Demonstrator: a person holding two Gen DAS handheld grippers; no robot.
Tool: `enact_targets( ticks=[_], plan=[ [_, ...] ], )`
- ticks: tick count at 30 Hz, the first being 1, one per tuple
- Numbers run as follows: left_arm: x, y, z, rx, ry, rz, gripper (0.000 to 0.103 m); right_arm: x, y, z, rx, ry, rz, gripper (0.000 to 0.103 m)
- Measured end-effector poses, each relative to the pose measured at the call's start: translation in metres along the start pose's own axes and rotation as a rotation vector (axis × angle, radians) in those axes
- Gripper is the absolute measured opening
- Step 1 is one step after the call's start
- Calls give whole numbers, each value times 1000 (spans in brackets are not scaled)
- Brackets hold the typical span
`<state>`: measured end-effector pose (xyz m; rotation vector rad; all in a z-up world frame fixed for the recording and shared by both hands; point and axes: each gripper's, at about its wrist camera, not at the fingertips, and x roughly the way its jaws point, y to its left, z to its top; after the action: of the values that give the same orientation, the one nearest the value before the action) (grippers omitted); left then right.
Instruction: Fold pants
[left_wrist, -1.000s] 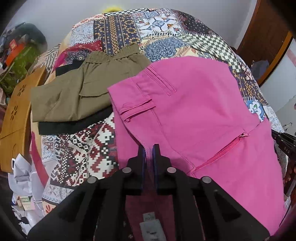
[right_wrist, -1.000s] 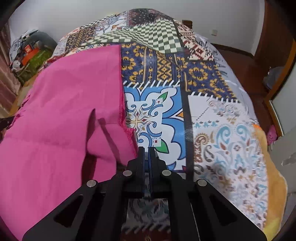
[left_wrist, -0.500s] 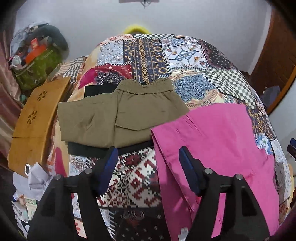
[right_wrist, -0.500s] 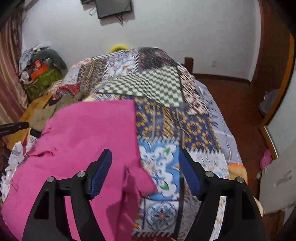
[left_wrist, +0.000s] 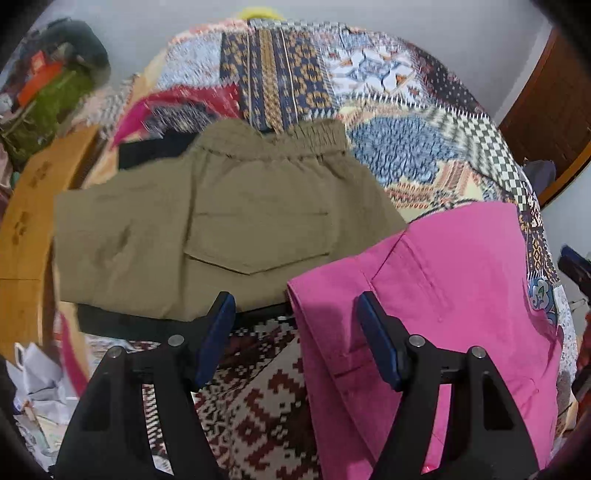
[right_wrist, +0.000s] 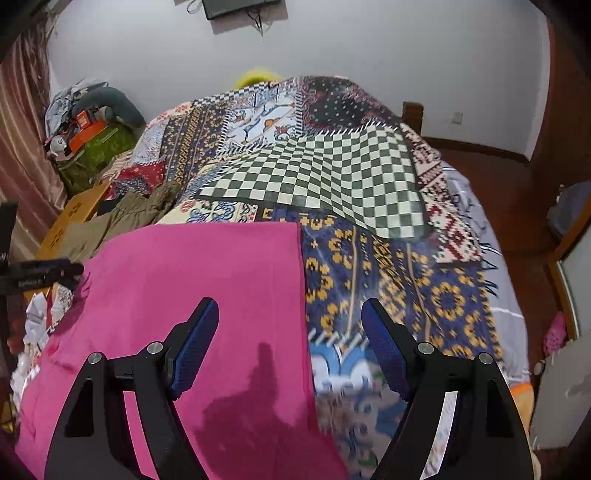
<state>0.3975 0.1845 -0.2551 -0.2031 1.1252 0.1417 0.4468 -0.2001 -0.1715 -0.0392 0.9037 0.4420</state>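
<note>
— Black plastic and blue pads up close: that is the left gripper (left_wrist: 295, 325), jaws standing wide with nothing between them, hanging above the bed.

— And under it?

— The patchwork bedspread (left_wrist: 258, 391), and the left edge of the pink pants (left_wrist: 443, 302), which lie flat on the spread. The edge sits below the gap, not touched by either pad.

— The other hand?

— The right gripper (right_wrist: 290, 343) is just as wide, also empty. Below its left finger (right_wrist: 195, 343) lies the pink cloth (right_wrist: 192, 280); its straight right-hand edge runs up between the fingers, and the bedspread (right_wrist: 406, 280) shows under the right one.

— So where exactly are the pants?

— Folded into a broad flat block on the near part of the bed, a little to the right in the left wrist view, to the left in the right wrist view.

— Further off?

— Just past the pink pair, a folded olive pair (left_wrist: 207, 229) with an elastic waistband and a flap pocket, lying on top of something black (left_wrist: 122, 321). The two pairs sit just beside each other; I cannot tell whether they touch. To the left, a wooden board (left_wrist: 22, 229) by the bed.

— And beyond?

— A heap of bags and clutter (right_wrist: 88, 136) in the far corner, a curtain (right_wrist: 18, 122), the pale wall (right_wrist: 369, 48) with a dark screen (right_wrist: 236, 7) mounted high.
</note>
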Motion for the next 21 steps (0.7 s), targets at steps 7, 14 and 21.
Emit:
enact_targets(
  ticks=[7, 14, 21],
  plan=[
    [22, -7, -3, 20, 28, -63, 57, 44, 1, 27, -44, 46, -7, 77],
    [27, -5, -1, -29, 62, -156, 37, 82, 1, 38, -50, 85, -8, 65],
    [16, -14, -3, -30, 23, -93, 20, 88, 2, 42, 10, 69, 28, 16]
  ],
)
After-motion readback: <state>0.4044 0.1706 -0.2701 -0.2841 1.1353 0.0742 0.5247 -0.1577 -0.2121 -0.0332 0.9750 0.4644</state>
